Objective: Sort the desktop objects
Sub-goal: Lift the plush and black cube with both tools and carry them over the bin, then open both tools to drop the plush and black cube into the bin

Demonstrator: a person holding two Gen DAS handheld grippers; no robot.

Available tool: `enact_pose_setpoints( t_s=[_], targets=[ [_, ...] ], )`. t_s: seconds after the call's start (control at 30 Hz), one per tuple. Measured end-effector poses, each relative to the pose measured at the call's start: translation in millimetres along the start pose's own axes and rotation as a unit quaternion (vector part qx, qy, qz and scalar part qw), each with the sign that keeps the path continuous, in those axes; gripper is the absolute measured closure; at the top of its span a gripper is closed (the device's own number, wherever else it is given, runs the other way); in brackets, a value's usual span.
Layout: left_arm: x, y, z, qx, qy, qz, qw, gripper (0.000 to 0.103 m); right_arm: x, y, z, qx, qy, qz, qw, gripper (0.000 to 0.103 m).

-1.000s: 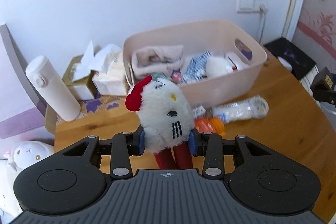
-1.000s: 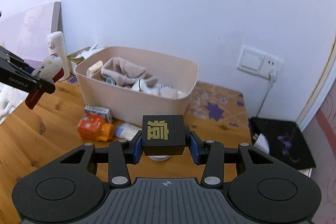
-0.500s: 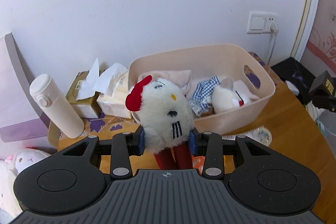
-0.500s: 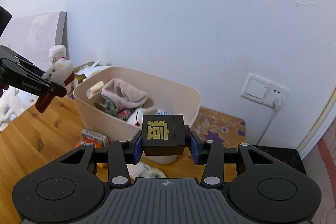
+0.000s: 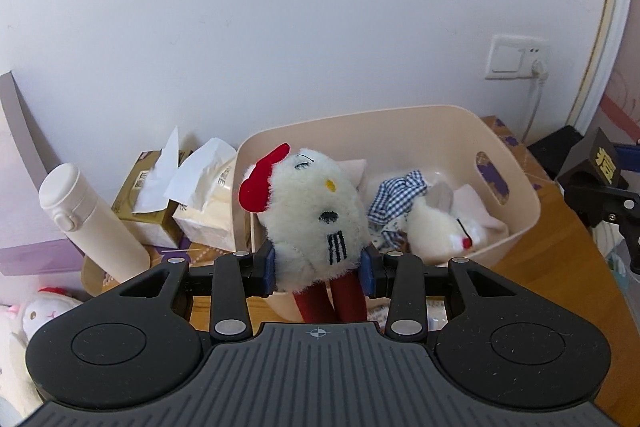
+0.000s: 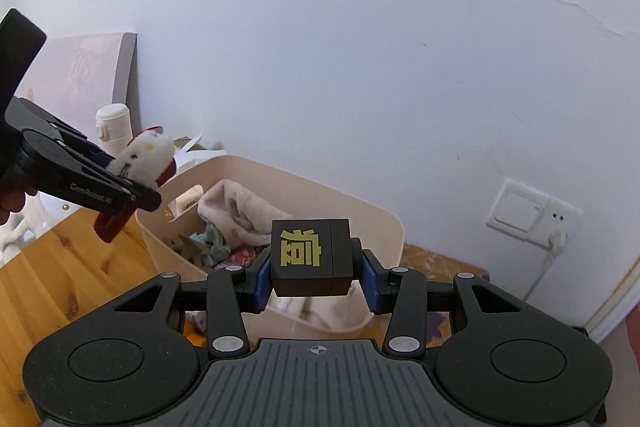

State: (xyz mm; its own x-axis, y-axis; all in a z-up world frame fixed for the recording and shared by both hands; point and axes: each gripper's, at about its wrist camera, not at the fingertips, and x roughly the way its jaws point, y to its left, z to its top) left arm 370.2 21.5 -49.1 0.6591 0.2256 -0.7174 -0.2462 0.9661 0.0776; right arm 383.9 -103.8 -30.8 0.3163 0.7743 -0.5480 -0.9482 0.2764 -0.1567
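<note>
My left gripper (image 5: pixel 320 267) is shut on a white plush cat with a red bow (image 5: pixel 310 215) and holds it above the near left rim of the beige storage bin (image 5: pixel 516 223). It also shows in the right wrist view (image 6: pixel 144 153). My right gripper (image 6: pixel 312 279) is shut on a black box with a gold character (image 6: pixel 310 257) and holds it above the bin's near rim (image 6: pixel 394 227). The black box shows at the right edge of the left wrist view (image 5: pixel 596 163). The bin holds a pink cloth (image 6: pixel 240 207), a checked cloth (image 5: pixel 396 195) and a white plush (image 5: pixel 436 231).
A white flask (image 5: pixel 88 215) and two tissue boxes (image 5: pixel 180 203) stand left of the bin by the wall. A white plush doll (image 5: pixel 36 315) lies at the lower left. A wall socket with a plug (image 6: pixel 532 215) is at the right. The wooden table (image 6: pixel 60 267) extends left.
Both grippers have risen and moved toward the bin, each keeping its object. The bottles in front of the bin have dropped out of sight below the grippers.
</note>
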Motion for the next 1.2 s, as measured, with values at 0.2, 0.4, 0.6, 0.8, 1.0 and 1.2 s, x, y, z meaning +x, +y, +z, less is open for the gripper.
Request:
enact_pose_setpoints(
  t_s=[0.2,0.4,0.6,0.8,1.0,1.2],
  targets=[
    [31.7,0.7,4.4,-0.021,0.03,0.015,0.9992,0.064,30.6,-1.9,8.7,-0.017,0.009,0.012,1.0,0.062],
    [59.9,7.3,7.3,-0.038,0.054,0.026,0.9975,0.064,63.2,-6.8,9.0,-0.019,0.025,0.02,0.999,0.062],
    [77.9,6.8,10.3,-0.053,0.06,0.026,0.9964,0.064,88.6,-7.6,0.9,0.006,0.038,0.02,0.999,0.061],
    [91.7,-0.9,15.3,-0.05,0.067,0.02,0.9963,0.064,108.7,-6.2,-6.6,0.018,0.054,0.018,0.998,0.062],
    [111.1,-7.8,14.0,-0.044,0.088,0.015,0.995,0.063,126.8,-9.1,-13.5,0.016,0.08,0.018,0.996,0.061],
    [116.5,-2.4,8.8,-0.052,0.103,0.014,0.9932,0.06,134.4,-13.7,-18.8,0.015,0.096,0.018,0.995,0.051]
  ],
)
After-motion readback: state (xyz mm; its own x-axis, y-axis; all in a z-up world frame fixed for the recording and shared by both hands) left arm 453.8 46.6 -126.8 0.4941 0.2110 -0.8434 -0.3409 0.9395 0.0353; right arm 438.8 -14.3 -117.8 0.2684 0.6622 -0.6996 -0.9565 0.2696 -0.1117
